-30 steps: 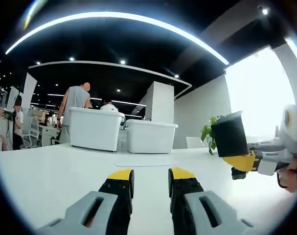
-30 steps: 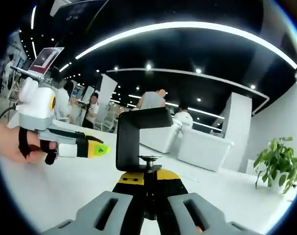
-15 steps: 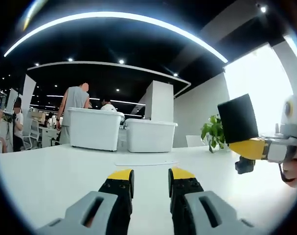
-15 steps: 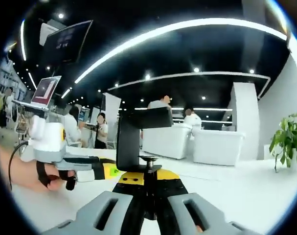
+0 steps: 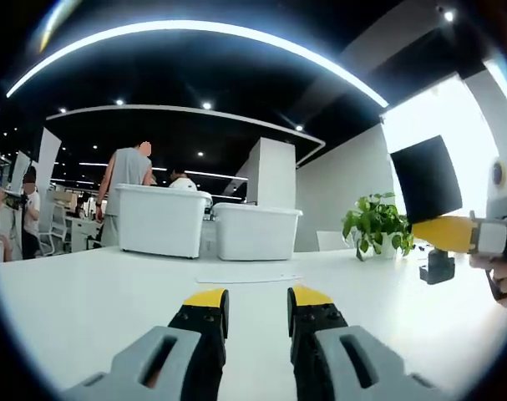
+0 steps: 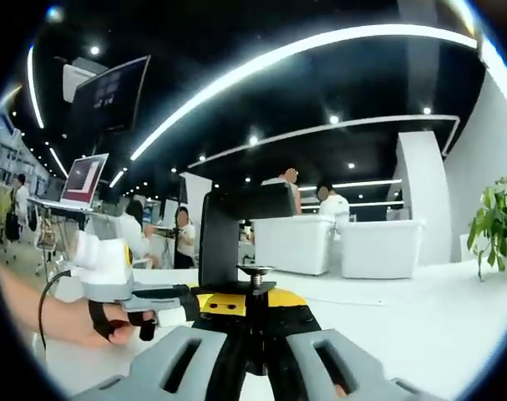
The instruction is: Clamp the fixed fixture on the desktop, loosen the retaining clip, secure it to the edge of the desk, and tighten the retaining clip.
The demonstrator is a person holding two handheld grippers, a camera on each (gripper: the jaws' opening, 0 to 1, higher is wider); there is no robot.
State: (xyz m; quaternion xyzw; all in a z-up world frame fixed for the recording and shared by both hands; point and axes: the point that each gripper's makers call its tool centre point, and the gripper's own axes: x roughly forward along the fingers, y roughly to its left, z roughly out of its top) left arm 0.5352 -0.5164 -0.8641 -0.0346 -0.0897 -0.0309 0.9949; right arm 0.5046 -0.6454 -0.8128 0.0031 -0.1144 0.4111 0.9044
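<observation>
- Landmark: the white desk (image 5: 86,292); beyond its far edge we see two white bins (image 5: 163,219), a potted plant (image 5: 377,225) to their right, and people standing behind the bins; a flat white sheet (image 5: 249,278) lies on the desk in front of the bins.
- Left gripper (image 5: 257,302): we see its yellow-tipped jaws parted above the desk, with bare desk surface in the gap; nothing is held.
- Right gripper (image 6: 249,302): its jaws are closed on the black clamp fixture (image 6: 228,238), gripping it at the screw end, above the desk.
- Fixture orientation: in the right gripper view its long axis stands upright; the C-shaped mouth faces right; the screw pad (image 6: 255,270) points up into the mouth; the top arm crosses in front of the distant people.
- In the left gripper view the fixture appears as a tilted black block above the desk's right side, beside the plant.
- In the right gripper view the left gripper appears at lower left, held by a hand (image 6: 103,322) above the desk.
</observation>
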